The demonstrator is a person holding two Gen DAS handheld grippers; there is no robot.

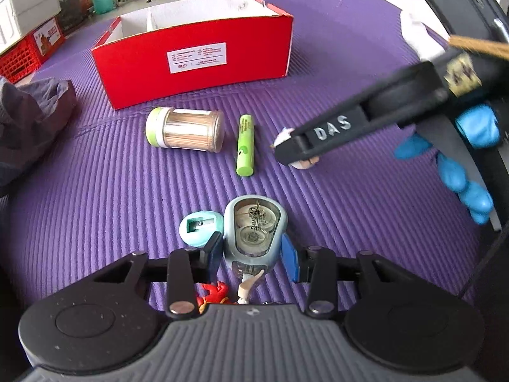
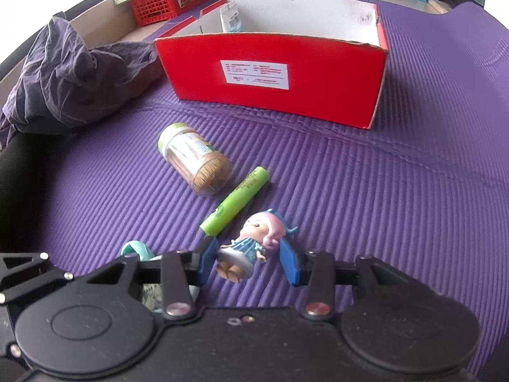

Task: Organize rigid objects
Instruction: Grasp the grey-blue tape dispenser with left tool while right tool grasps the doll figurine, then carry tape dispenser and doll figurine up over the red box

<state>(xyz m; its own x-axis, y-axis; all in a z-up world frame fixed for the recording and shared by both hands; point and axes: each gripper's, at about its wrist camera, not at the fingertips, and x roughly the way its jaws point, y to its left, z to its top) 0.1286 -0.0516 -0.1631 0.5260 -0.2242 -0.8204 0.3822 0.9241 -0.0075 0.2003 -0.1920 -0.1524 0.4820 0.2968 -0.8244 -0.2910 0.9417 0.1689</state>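
My left gripper (image 1: pixel 253 256) has its blue pads against both sides of a blue correction-tape dispenser (image 1: pixel 253 234) lying on the purple mat. A teal pencil sharpener (image 1: pixel 199 227) lies just left of it. My right gripper (image 2: pixel 249 259) is open around a small doll (image 2: pixel 254 242) with pink hair and a blue dress; the pads stand apart from it. A toothpick jar (image 2: pixel 194 159) and a green glue stick (image 2: pixel 235 205) lie further ahead. The red cardboard box (image 2: pixel 273 73) stands open at the back.
A crumpled grey cloth (image 2: pixel 73 76) lies at the left of the purple mat (image 2: pixel 381 191). A white packet (image 2: pixel 231 19) stands inside the box. A red crate (image 2: pixel 156 6) sits beyond the mat. A small red toy (image 1: pixel 214 294) lies under my left gripper.
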